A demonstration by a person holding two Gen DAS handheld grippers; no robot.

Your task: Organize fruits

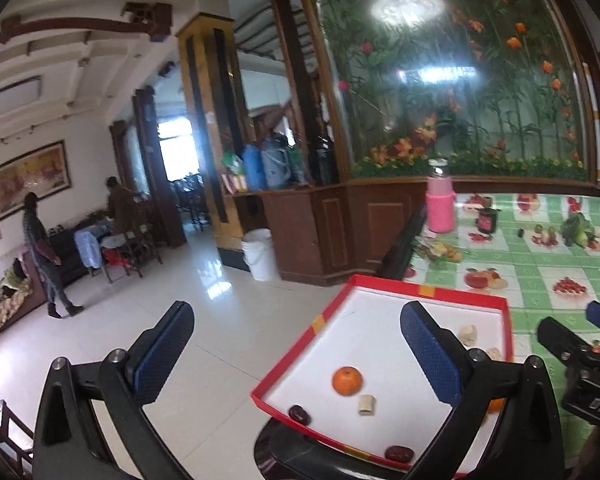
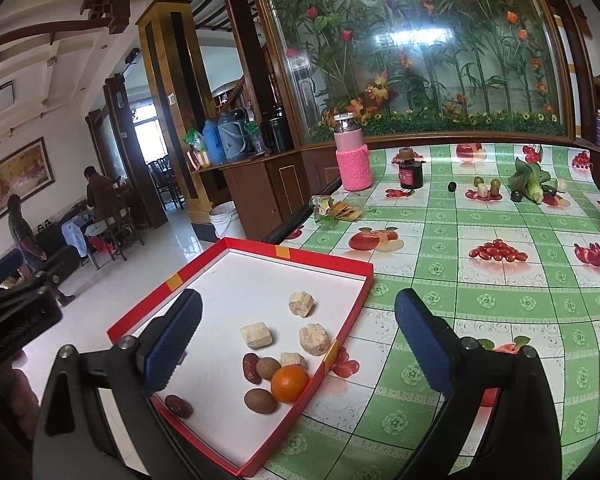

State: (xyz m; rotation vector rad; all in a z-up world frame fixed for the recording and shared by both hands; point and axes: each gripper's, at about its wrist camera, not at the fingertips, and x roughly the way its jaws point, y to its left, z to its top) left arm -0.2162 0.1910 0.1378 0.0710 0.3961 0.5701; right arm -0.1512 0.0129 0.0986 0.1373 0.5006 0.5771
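Left wrist view: left hand-held gripper (image 1: 296, 356), jaws wide apart, nothing between them. Red tray (image 1: 380, 282), white inside, lower centre of the frame, on the corner of the desk (image 1: 540, 268) with green fruit-print cloth. In the tray: 1 orange (image 1: 347, 380), 1 pale chunk (image 1: 367, 404), 2 dark red dates (image 1: 299, 415). Pink bottle (image 1: 440, 208) at centre right. Part of the other gripper at right edge.

Right wrist view: right hand-held gripper (image 2: 298, 344), jaws apart and empty, over the tray's (image 2: 320, 254) near right side. Tray contents, lower centre: 1 orange (image 2: 290, 383) against the right wall, 2 brown kiwis (image 2: 261, 401), 2 dates (image 2: 251, 367), 4 pale chunks (image 2: 256, 334). More produce (image 2: 530, 184) at upper right of the desk (image 2: 500, 320), well apart from the tray.
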